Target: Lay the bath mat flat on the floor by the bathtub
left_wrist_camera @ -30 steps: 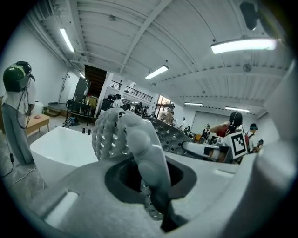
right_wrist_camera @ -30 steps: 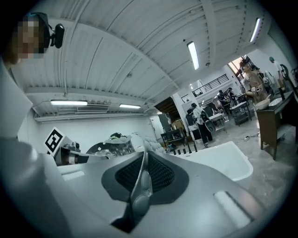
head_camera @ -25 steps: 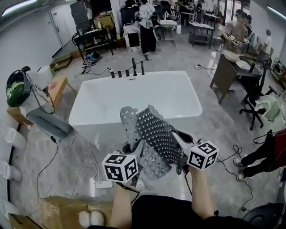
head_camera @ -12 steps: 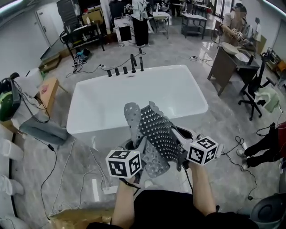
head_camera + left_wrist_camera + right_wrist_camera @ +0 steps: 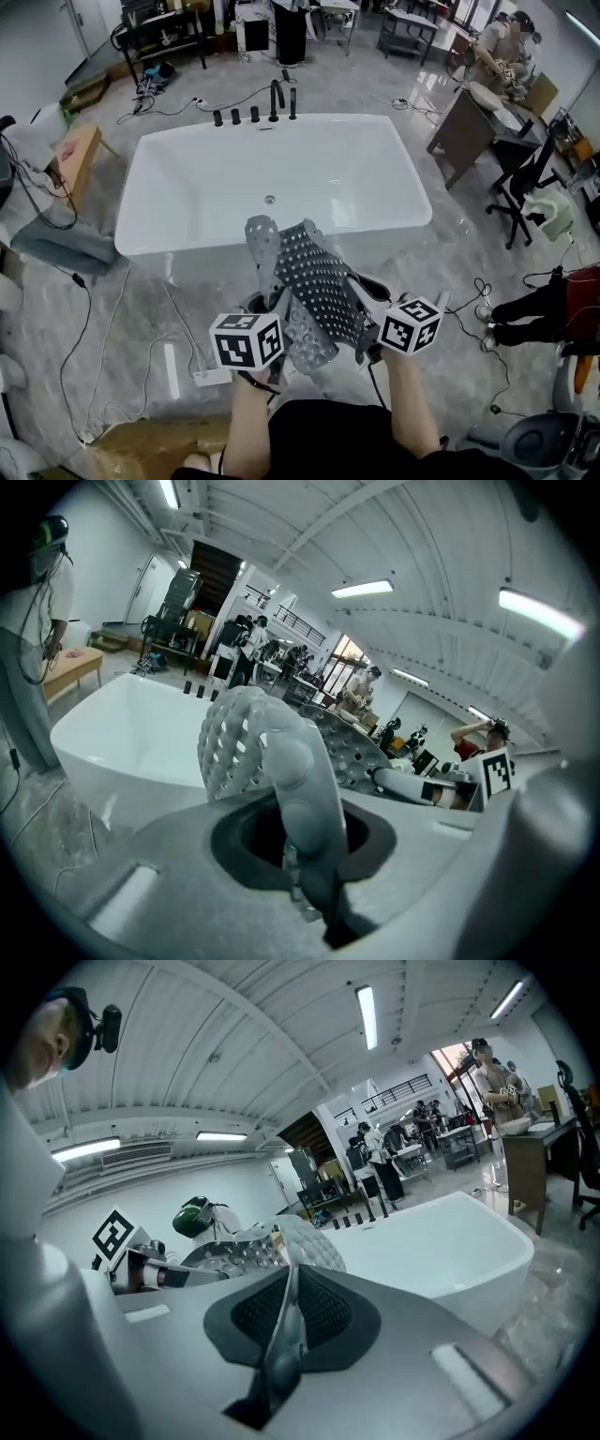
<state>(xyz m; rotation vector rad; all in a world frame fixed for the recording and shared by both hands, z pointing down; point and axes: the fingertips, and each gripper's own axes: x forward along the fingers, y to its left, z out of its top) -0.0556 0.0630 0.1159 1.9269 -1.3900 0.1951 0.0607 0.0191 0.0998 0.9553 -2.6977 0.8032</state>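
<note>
A grey perforated bath mat is held crumpled in the air between both grippers, just in front of the white bathtub. My left gripper is shut on the mat's left part; the mat curls up out of its jaws. My right gripper is shut on the mat's right edge, and the mat runs thin between its pads. The mat hangs over the grey marble floor beside the tub, touching neither. The tub lies ahead in both gripper views.
Black taps stand at the tub's far rim. Cables and a white power strip lie on the floor at left. A cardboard box sits near my feet. A desk and office chair stand right; people work at the back.
The view has shifted closer over the tub, which now sits lower and more centred. Both grippers keep hold of the crumpled mat in nearly the same pose.
</note>
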